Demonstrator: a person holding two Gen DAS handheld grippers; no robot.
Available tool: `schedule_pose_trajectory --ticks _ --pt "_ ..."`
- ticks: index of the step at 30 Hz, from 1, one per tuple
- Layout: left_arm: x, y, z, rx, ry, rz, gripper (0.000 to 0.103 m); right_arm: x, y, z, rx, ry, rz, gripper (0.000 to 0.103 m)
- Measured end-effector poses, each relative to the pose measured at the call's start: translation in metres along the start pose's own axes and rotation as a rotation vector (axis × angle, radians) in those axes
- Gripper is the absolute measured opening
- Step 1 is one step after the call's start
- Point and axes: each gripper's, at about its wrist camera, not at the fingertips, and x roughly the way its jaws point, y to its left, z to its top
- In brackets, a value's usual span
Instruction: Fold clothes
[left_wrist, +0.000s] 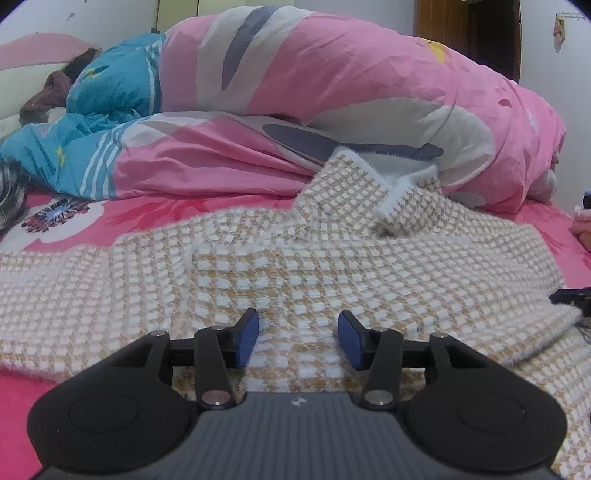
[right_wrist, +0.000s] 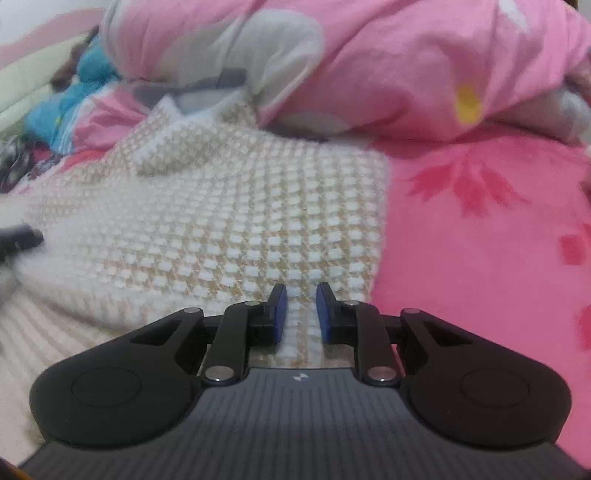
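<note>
A fuzzy cream-and-tan checked sweater (left_wrist: 332, 258) lies spread on the pink bed sheet, its collar (left_wrist: 391, 184) pushed up against the duvet. My left gripper (left_wrist: 299, 334) hovers low over the sweater's near part, open wide, with nothing between its blue pads (left_wrist: 246, 341). My right gripper (right_wrist: 301, 312) is at the sweater (right_wrist: 229, 221) near its right edge. Its pads (right_wrist: 279, 314) are drawn close, with a ridge of knit between them. The right gripper's tip (left_wrist: 570, 295) shows at the sweater's right corner in the left wrist view.
A bulky pink, white and grey duvet (left_wrist: 351, 92) is heaped along the far side of the bed. A teal patterned cover (left_wrist: 110, 92) lies at the far left. Bare pink sheet (right_wrist: 480, 240) extends to the right of the sweater. A wooden door (left_wrist: 469, 33) stands behind.
</note>
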Motion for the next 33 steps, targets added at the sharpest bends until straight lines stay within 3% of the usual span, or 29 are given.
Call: schedule_pose_trajectory --ticks 4,11,14,19,23,26,29,33 --pt "0.001 0.001 0.0 -0.006 -0.002 -0.026 0.059 0.013 -0.009 0.023 0.03 -0.004 -0.034 0.018" --pt "0.0 0.01 -0.003 -0.058 -0.019 -0.072 0.06 0.036 -0.025 0.062 0.086 -0.009 -0.092 0.018" --pt "0.0 0.018 -0.005 -0.103 -0.028 -0.108 0.06 0.056 -0.039 0.057 0.16 0.024 -0.078 0.018" --pt "-0.001 0.033 -0.008 -0.187 -0.048 -0.17 0.06 0.04 -0.031 0.083 0.149 0.0 -0.109 0.019" --pt "-0.002 0.041 -0.009 -0.23 -0.055 -0.206 0.06 0.087 -0.046 0.079 0.182 0.087 -0.086 0.021" --pt "-0.002 0.047 -0.009 -0.259 -0.055 -0.225 0.06 0.063 -0.042 0.095 0.211 0.138 -0.128 0.021" --pt "-0.003 0.05 -0.009 -0.276 -0.053 -0.235 0.06 0.007 -0.02 0.095 0.178 0.066 -0.095 0.023" --pt "-0.003 0.049 -0.009 -0.276 -0.053 -0.233 0.06 -0.014 0.023 0.052 0.12 0.08 0.027 0.031"
